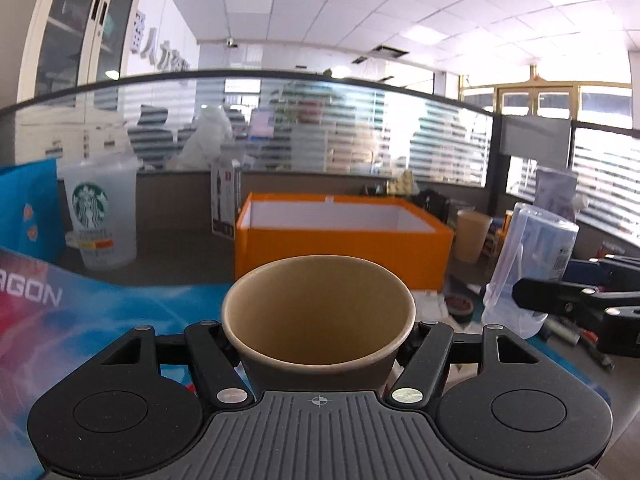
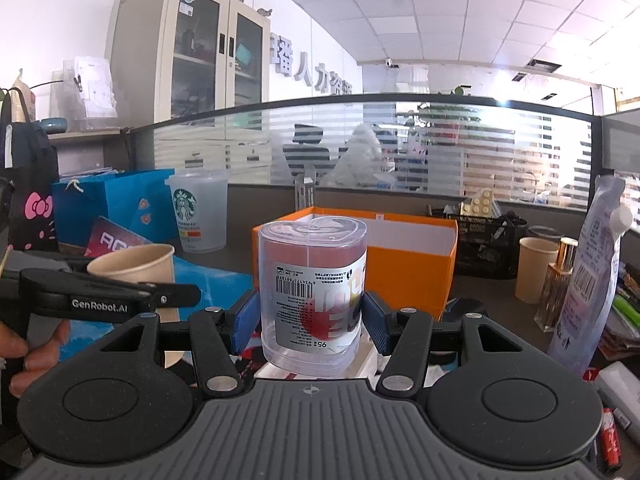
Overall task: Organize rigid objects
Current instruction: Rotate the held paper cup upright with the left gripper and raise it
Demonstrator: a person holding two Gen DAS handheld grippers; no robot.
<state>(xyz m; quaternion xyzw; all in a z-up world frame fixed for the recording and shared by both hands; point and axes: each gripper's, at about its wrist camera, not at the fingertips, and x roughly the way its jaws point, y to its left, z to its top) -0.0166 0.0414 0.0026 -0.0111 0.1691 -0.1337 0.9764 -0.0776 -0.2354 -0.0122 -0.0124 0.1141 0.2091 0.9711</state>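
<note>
**A:** What is each claw doing?

**B:** The left gripper (image 1: 319, 354) is closed around a brown paper cup (image 1: 318, 320), fingers pressed to its sides below the rim. The cup is upright with its mouth open, and I see nothing inside it. The right gripper (image 2: 310, 316) clamps a clear plastic jar (image 2: 312, 292), with a blue pad (image 2: 245, 322) against each side of the label. The jar is upright too, with its lid on top.

**B:** Why hold them low on the body?

**A:** My guess is for grip. A paper rim buckles easily, and the jar's flat sides give the pads something to bite on. Keeping both upright also makes them simple to set down.

**B:** Where are they headed?

**A:** Probably the orange box (image 1: 344, 252), which sits straight ahead of both claws with its top open and white lining showing. Both items are in front of it, not yet over its near wall.

**B:** Anything in the way?

**A:** The two claws are close together, the left one just beside the jar in the right view. A plastic coffee cup (image 1: 100, 216) and a blue bag (image 2: 116, 204) stand off to the left, well apart from the box. A second paper cup (image 2: 536, 268) stands to the right.
</note>
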